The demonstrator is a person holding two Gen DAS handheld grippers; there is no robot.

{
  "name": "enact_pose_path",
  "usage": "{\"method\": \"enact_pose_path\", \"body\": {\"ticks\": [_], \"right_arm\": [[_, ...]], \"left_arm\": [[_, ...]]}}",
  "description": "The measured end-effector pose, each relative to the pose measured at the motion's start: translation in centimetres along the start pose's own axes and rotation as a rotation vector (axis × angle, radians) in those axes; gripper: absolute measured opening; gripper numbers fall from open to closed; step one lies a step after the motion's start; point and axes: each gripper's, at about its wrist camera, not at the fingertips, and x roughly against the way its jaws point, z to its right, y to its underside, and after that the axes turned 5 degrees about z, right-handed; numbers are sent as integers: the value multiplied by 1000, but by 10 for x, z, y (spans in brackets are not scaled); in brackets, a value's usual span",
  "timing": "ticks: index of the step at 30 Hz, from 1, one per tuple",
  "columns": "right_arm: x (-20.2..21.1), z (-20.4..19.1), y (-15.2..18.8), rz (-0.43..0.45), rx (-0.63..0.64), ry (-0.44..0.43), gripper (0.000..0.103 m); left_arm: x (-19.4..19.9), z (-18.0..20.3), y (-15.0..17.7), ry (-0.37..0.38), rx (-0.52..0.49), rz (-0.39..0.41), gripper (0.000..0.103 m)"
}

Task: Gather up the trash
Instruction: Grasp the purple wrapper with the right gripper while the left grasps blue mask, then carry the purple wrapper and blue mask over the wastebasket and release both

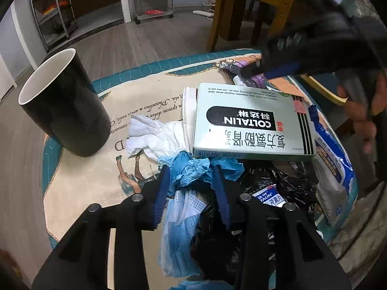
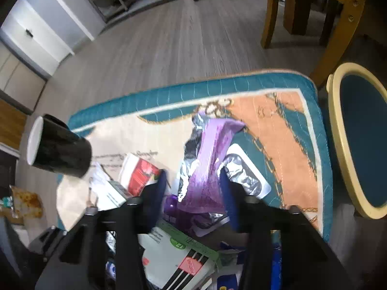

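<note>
On a patterned teal cloth (image 1: 79, 188) lies a heap of trash. My left gripper (image 1: 191, 181) points down into it, with its blue pads pressed on a crumpled blue sheet (image 1: 191, 169). A light blue face mask (image 1: 181, 220) lies under it. Behind are a white tissue (image 1: 154, 135) and a grey-green medicine box (image 1: 251, 120). My right gripper (image 2: 193, 183) is shut on a purple foil wrapper (image 2: 210, 159). It shows blurred at the upper right of the left wrist view, held by a hand (image 1: 362, 111).
A black mug (image 1: 65, 104) with a white inside stands on the cloth at the left. A black plastic bag (image 1: 285, 183) and a blue-white pack (image 1: 331, 154) lie to the right. A wooden chair (image 1: 251, 4) and a round blue stool (image 2: 360, 140) stand past the cloth's edge.
</note>
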Motion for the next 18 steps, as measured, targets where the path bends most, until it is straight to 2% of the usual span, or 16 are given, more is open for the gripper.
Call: {"method": "enact_pose_path", "body": {"ticks": [1,5,9,18], "right_arm": [[-2,0,1,-8,-3,1,20],[5,-6,0,13,27,-1,14],[16,-5,-2,44,33,-17,12],[53,7,-8,127,7,-52,12]], "left_arm": [[2,-2,1,9,6,1,32],[5,-6,2,8,-4,-1,16],[17,-9,2,3,-3,24,16],[50,-13,1,-61,-2,95,16]]}}
